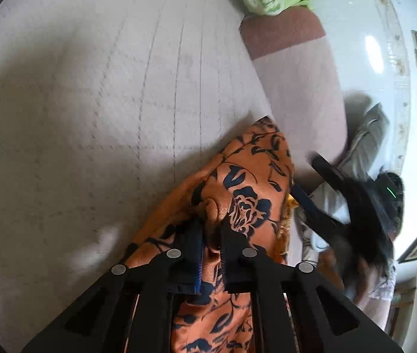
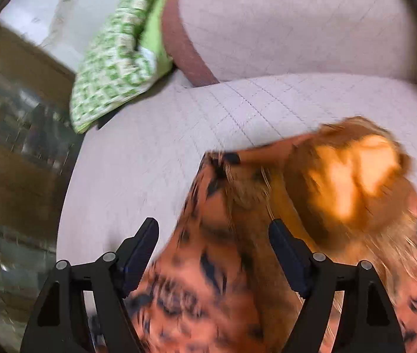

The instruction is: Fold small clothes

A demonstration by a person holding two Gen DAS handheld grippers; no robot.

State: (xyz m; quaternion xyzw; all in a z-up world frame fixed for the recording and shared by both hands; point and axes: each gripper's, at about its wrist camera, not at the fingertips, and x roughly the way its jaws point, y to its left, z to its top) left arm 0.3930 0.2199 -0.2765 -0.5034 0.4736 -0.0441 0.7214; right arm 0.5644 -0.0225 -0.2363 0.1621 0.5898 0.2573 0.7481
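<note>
Where both cameras look down, the biggest thing is the sofa (image 1: 90, 94), a pale quilted seat with a reddish band at its edge. The left wrist view alone shows the shiny white floor (image 1: 364, 8) beyond the seat and a person's trouser leg (image 1: 364, 144) beside it; the right wrist view alone shows a dark wooden cabinet (image 2: 8, 135) on its left side. A green and white patterned cushion (image 2: 111, 58) lies at the end of the seat, only its corner visible in the left view.

The orange cloth (image 1: 238, 182) with dark blue flowers lies on the seat near its front edge. The left gripper (image 1: 211, 235) has its jaws narrow, pinching a fold of this cloth between them. In the left view the right gripper (image 1: 320, 194) appears just beside the cloth's edge. In its own blurred view the right gripper (image 2: 214, 229) has its jaws wide apart, with the cloth passing between them, and I cannot tell if either finger touches it.
</note>
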